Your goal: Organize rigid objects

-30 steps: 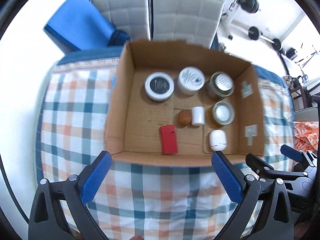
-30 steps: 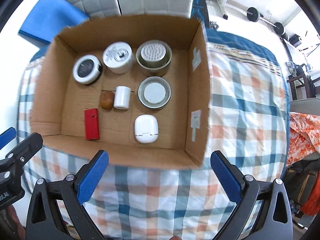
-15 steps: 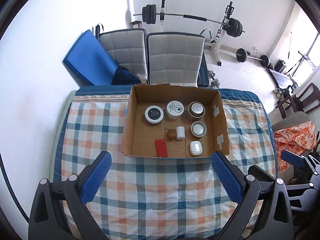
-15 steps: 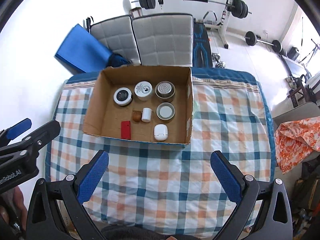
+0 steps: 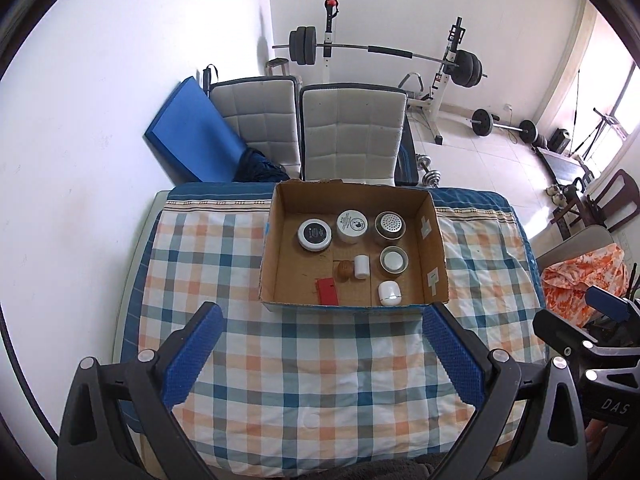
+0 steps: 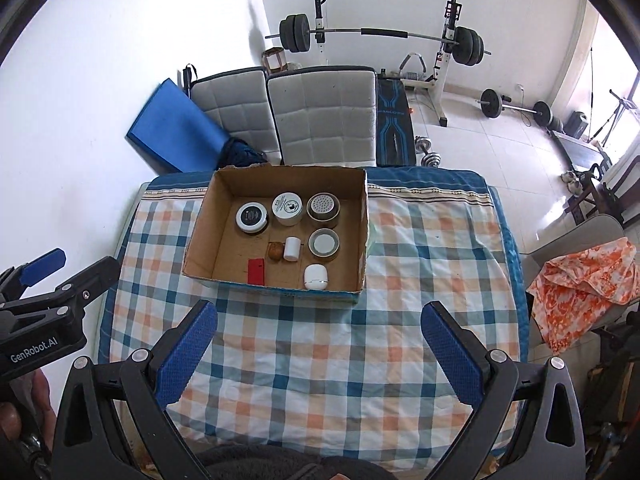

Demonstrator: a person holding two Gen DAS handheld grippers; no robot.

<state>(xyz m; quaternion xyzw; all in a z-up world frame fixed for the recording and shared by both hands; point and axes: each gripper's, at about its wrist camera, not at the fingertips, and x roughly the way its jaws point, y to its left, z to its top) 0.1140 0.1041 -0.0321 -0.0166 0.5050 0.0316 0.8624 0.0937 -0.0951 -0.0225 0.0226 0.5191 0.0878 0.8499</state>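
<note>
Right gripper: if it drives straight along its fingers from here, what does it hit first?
Probably the checked tablecloth just short of the cardboard box. The right gripper is open and empty, nothing between its fingers; depth is unclear, so the box's near wall is possible.

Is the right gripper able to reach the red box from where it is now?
Probably yes. The right gripper is open and empty, the carton is open-topped, and the red box lies alone near its front wall.

Matt brown cardboard box (image 5: 434,248), checked cloth cover (image 5: 280,360), glossy white plastic case (image 5: 389,293), textured blue claw pads (image 6: 186,356), quilted leather-look chairs (image 6: 324,120)
</note>
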